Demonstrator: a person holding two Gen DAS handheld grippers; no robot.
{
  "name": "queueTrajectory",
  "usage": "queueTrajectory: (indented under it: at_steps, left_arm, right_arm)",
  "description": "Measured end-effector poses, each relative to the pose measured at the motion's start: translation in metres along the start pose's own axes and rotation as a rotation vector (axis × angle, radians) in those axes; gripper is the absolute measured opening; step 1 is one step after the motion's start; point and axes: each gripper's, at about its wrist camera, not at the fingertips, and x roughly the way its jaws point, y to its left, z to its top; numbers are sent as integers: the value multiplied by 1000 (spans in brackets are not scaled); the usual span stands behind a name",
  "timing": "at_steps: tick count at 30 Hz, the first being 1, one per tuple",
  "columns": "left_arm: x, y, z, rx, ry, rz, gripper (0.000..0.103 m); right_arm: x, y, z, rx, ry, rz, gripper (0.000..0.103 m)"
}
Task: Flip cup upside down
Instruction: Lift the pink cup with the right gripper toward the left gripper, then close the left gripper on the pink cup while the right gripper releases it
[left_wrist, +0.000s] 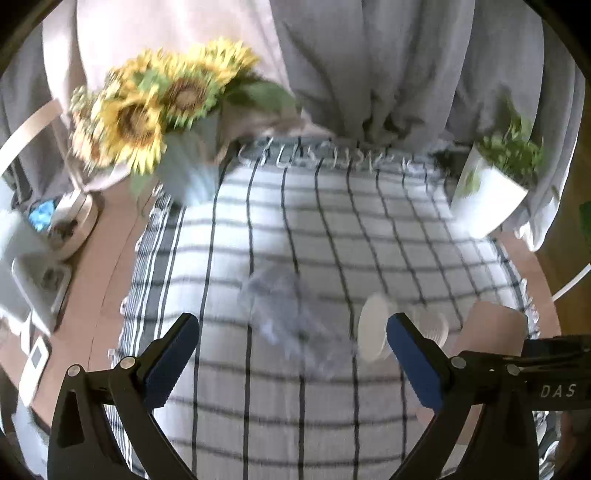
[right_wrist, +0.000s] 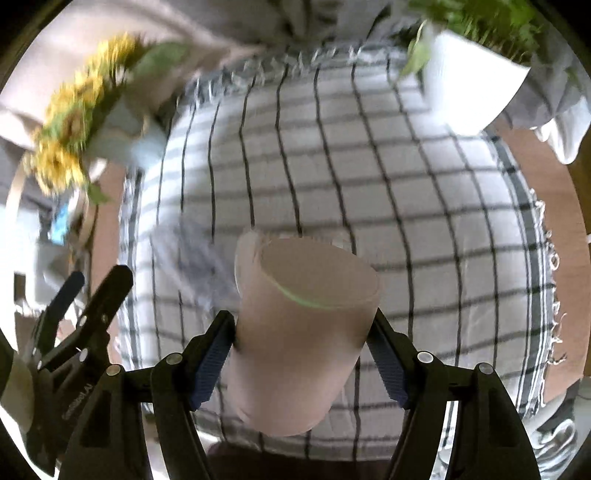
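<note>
Flip under way: your right gripper (right_wrist: 301, 354) pinches the cup (right_wrist: 299, 332) above the cloth (right_wrist: 406, 184), mouth tilted far. Left gripper (left_wrist: 291, 354) hangs spread, empty. Next, you likely roll the wrist further.

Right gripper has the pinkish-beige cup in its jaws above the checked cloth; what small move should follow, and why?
Probably roll the right gripper further, turning the pinkish-beige cup mouth-down. Its open rim tilts away from the camera, not downward, and it seems lifted off the black-and-white checked cloth. The left gripper is open and holds nothing.
</note>
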Motion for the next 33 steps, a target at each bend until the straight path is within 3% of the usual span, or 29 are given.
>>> queueTrajectory:
  at_steps: [7,13,17,25,28,33]
  left_arm:
    - [4,18,-52,-97,84,65,103]
    - [2,37,-80,-181,130,109,103]
    - [-2,42,-90,-188,134,141,103]
    - [-1,42,-92,-181,145,137,103]
    - [-1,40,-89,-175,146,125,103]
    - [-2,34,-79,-165,149,99,103]
  right_arm:
    - [47,11,-28,-125,180,-14,72]
    - [78,24,-41,-197,237,-24,72]
    - [88,31,-40,-211,213,-41,72]
    - [96,33,-37,-222,192,-54,72]
    - [90,31,-39,-206,173,-49,80]
    - [68,26,-44,-169,114,-60,80]
